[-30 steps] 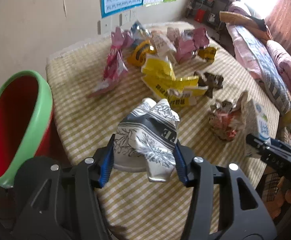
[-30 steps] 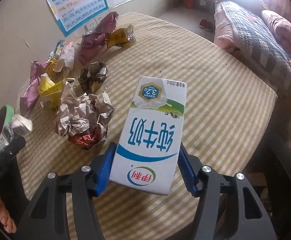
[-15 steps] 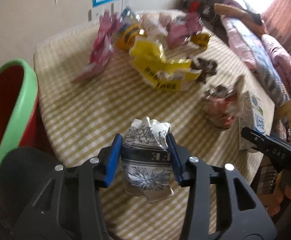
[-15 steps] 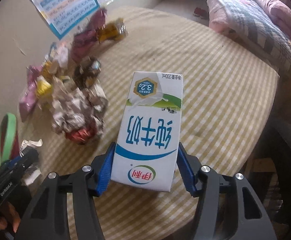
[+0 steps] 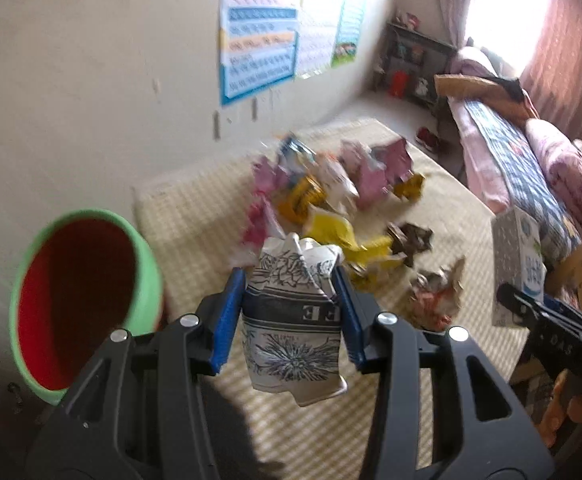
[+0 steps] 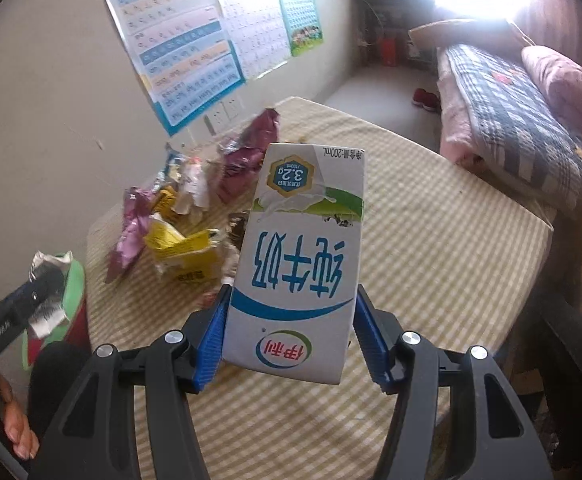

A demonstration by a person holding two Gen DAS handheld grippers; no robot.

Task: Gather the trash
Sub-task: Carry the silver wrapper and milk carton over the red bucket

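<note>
My left gripper (image 5: 291,312) is shut on a crumpled blue-and-white paper cup (image 5: 293,320), held above the table's near left edge. A red bin with a green rim (image 5: 83,292) stands just left of it, beside the table. My right gripper (image 6: 291,332) is shut on a white milk carton (image 6: 299,260), lifted above the table. The carton also shows at the right of the left wrist view (image 5: 517,268). The cup and bin rim show at the left of the right wrist view (image 6: 51,280).
A checked yellow tablecloth (image 6: 431,248) covers the table. Several crumpled wrappers lie on it: pink (image 5: 371,168), yellow (image 5: 343,236), brown (image 5: 409,238), a red-and-silver one (image 5: 435,296). A wall with posters (image 6: 183,56) is behind; a bed (image 6: 511,120) is at the right.
Both grippers have lifted and tilted up, so more wall and room show. The left gripper with the cup has moved nearer the bin. The carton has risen with the right gripper.
</note>
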